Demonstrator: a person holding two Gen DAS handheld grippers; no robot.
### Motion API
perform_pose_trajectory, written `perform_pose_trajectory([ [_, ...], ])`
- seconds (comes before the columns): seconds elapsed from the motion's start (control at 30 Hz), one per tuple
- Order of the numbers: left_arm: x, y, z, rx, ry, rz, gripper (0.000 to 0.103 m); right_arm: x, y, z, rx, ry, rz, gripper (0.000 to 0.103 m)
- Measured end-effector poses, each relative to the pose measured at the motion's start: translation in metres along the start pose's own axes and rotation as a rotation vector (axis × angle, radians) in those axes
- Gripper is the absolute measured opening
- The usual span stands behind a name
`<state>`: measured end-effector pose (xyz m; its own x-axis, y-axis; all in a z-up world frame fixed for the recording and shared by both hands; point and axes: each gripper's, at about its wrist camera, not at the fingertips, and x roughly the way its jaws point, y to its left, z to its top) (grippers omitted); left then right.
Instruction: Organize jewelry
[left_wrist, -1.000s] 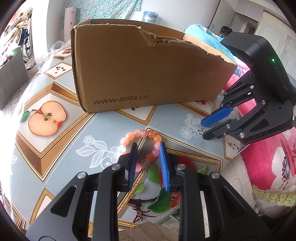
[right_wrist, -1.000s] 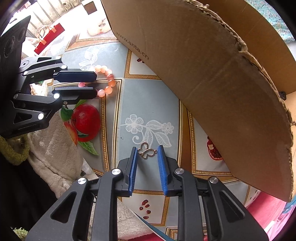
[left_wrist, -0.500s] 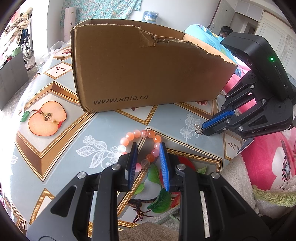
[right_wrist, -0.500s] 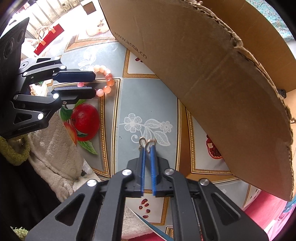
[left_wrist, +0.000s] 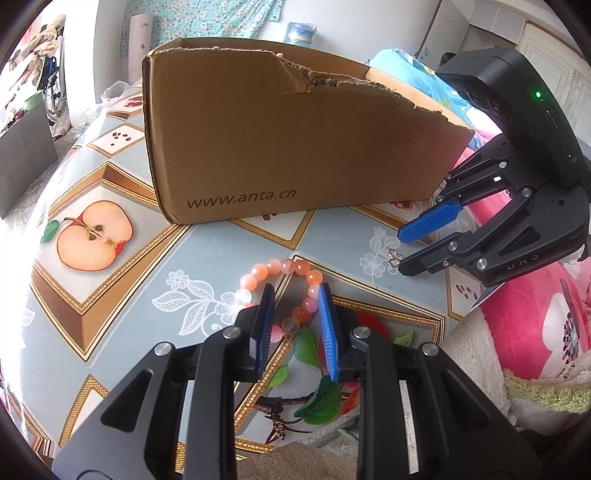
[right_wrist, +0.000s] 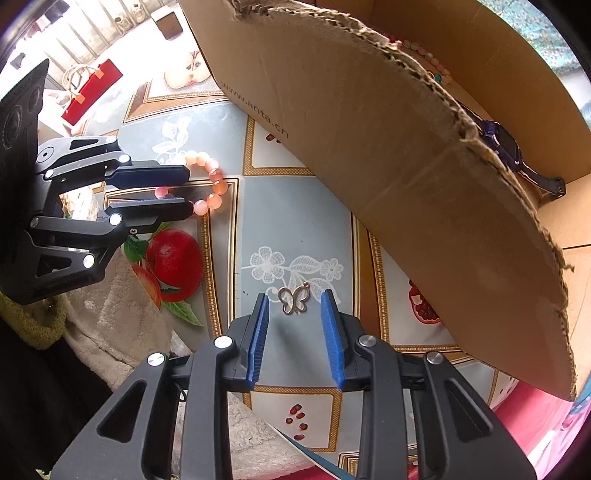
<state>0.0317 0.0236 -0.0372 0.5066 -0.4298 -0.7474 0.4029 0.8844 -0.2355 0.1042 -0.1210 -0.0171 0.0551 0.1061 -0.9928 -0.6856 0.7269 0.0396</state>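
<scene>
Watch (right_wrist: 506, 142) in box (right_wrist: 369, 129), right view only

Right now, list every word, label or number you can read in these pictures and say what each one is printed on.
"www.anta.cn" – printed on the side of the cardboard box, full in the left wrist view; the right wrist view shows only part of it.
"DAS" – faint raised letters, possibly, on the body of the right gripper; too faint to be sure.
Label on the blue water jug behind the box – too small and blurred to read.
Nothing else readable.
</scene>
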Motion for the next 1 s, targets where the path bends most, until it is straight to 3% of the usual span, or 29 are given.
perform_pose_trajectory([
  [0.3,0.0009,0.0000,0.0002,-0.004,-0.002,-0.001,0.023,0.0056,0.0048,0.0004,0.027,0.006,-0.013,0.027],
  [0.57,0.0012,0.0003,0.0002,-0.004,-0.002,-0.001,0.023,0.0064,0.0046,0.0068,0.049,0.011,-0.004,0.016],
  [1.0,0.0011,0.0006,-0.0004,-0.005,-0.003,-0.002,0.023,0.0073,0.0001,0.0069,0.051,0.007,0.004,0.015],
])
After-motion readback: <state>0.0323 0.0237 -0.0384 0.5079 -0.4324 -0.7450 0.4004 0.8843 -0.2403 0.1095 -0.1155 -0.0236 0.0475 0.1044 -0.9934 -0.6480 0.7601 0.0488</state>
